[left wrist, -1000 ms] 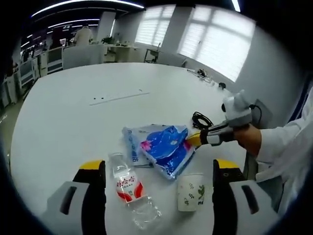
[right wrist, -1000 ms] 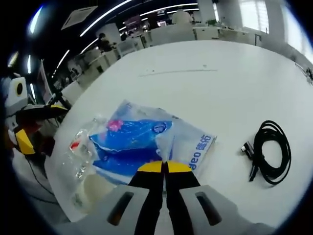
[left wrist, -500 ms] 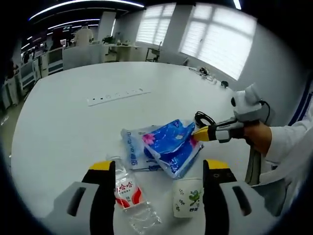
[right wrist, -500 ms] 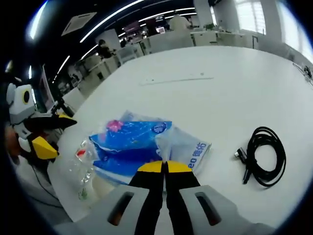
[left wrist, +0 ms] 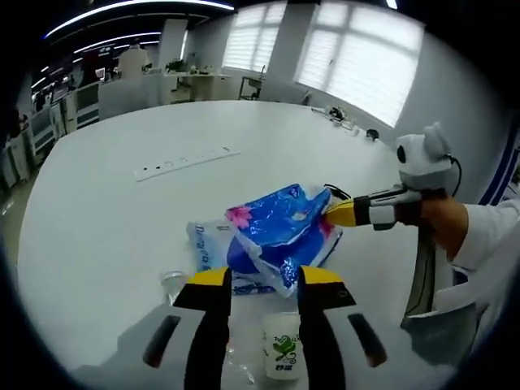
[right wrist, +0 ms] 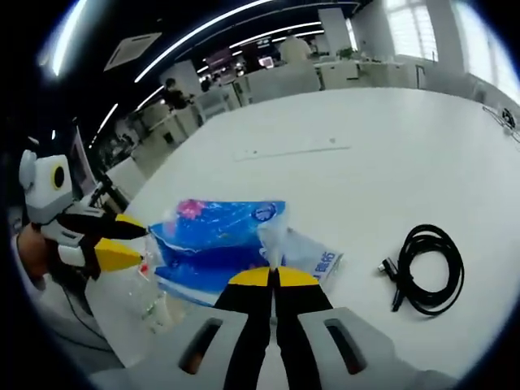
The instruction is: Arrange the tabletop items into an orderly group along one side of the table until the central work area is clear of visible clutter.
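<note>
— How are the tongs seen?
— The right tongs (right wrist: 274, 276) are clenched on the blue bag (right wrist: 215, 244), lifted off the tabletop (right wrist: 382, 154). The left tongs (left wrist: 260, 280) are parted, narrowly, above the cup (left wrist: 282, 355).

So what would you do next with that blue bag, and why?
Probably carry the blue bag off toward one side of the table. The right gripper looks shut on a fold of it, and it appears partly lifted, with the coiled black cable, paper cup and clear bottle lying nearby.
</note>
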`<act>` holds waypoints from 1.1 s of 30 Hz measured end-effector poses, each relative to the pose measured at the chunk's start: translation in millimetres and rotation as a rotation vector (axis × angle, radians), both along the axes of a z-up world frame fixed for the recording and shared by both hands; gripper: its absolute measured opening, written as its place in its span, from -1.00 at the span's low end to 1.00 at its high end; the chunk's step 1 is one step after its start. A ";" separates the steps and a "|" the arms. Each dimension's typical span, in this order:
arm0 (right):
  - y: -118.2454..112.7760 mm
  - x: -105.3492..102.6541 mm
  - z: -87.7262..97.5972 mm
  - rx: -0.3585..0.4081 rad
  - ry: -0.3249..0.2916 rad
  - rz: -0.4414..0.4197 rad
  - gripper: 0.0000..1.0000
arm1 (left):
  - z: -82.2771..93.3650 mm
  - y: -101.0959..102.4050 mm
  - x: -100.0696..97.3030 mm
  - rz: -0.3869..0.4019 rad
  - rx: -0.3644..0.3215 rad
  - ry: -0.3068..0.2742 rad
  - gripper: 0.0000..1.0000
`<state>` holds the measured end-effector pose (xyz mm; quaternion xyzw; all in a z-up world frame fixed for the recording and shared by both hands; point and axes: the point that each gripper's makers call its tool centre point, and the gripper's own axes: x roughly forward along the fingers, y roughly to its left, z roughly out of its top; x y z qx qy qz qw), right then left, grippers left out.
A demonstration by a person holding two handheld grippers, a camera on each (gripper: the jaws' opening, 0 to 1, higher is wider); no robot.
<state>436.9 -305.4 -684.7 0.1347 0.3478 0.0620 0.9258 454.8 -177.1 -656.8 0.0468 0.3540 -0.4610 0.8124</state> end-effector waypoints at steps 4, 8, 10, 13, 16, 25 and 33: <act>-5.4 -3.3 4.9 0.006 -0.008 -0.004 -1.00 | 0.1 -5.7 -2.4 -0.014 0.013 -0.010 -0.76; -13.4 -7.5 9.1 0.011 -0.016 -0.010 -1.00 | 4.5 -15.6 -4.1 -0.011 0.001 -0.013 -0.94; -18.4 -9.8 12.4 0.012 -0.022 -0.015 -1.00 | 5.7 -20.7 -6.1 -0.016 -0.004 -0.009 -0.96; -26.5 -12.9 16.0 0.013 -0.030 -0.022 -1.00 | 9.9 -30.9 -9.7 -0.029 -0.008 -0.016 -0.97; -36.6 -16.0 20.2 0.013 -0.038 -0.029 -1.00 | 15.7 -41.3 -12.2 -0.032 -0.025 -0.015 -0.99; -78.6 -21.2 40.2 0.005 -0.079 -0.054 -1.00 | 32.4 -83.3 -17.6 -0.049 -0.064 -0.030 -1.00; -119.2 -15.5 60.6 -0.023 -0.120 -0.061 -1.00 | 46.7 -124.5 -12.8 -0.051 -0.090 -0.043 -1.00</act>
